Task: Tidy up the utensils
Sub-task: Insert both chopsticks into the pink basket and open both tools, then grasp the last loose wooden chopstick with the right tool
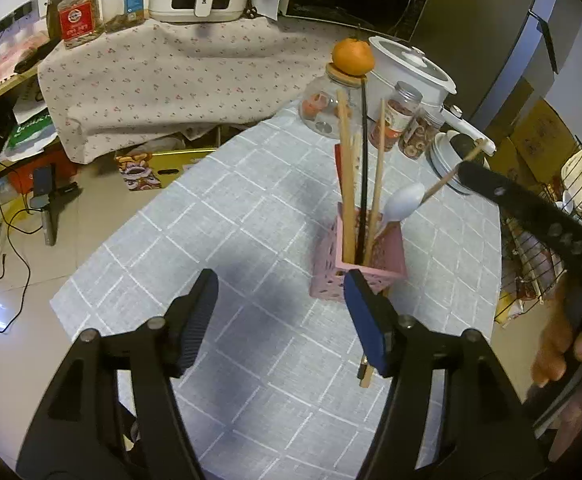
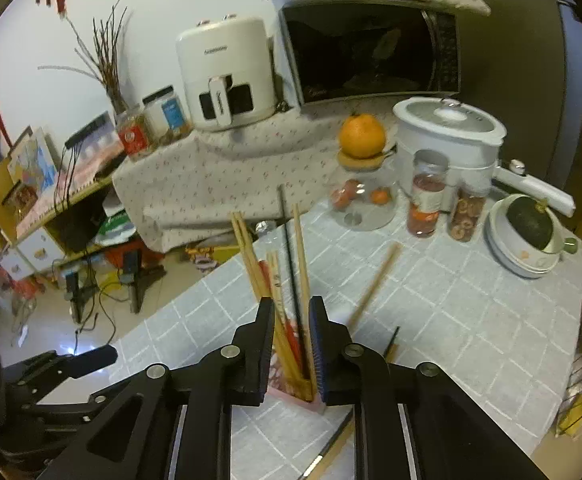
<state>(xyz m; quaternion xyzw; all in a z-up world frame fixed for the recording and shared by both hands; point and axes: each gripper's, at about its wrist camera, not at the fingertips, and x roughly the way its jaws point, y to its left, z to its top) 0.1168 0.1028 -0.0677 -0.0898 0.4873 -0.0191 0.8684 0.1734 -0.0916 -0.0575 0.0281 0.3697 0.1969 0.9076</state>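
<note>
my left gripper [image 1: 281, 312] hangs with its jaws wide and nothing between them; the pink perforated utensil holder [image 1: 357, 266] stands just ahead of its right finger, on the grey checked tablecloth [image 1: 219, 216]. my right gripper [image 2: 291, 340] has its jaws narrow but parted, and i see the upright sticks through the gap rather than anything pinched by the pads. ahead and to the right of it a wooden chopstick [image 2: 373, 288] slants in mid-air, blurred, apparently loose; in the left view it crosses between the white plastic spoon [image 1: 405, 202] and the right gripper's finger.

the holder carries several pale wooden chopsticks [image 1: 347, 184] and one thin black chopstick [image 1: 364, 160], all standing steeply, with the spoon leaning against its right rim. more chopsticks [image 2: 331, 452] lie flat on the cloth right under my right gripper, one pale and one dark.

i judge these sticks light, stiff and rather slick, prone to rolling or pivoting in a loose pinch. i would take a flat one near its middle, pads across the shaft, and tip it upright before lowering it. the holder looks light too, so a sideways knock could topple it.
</note>
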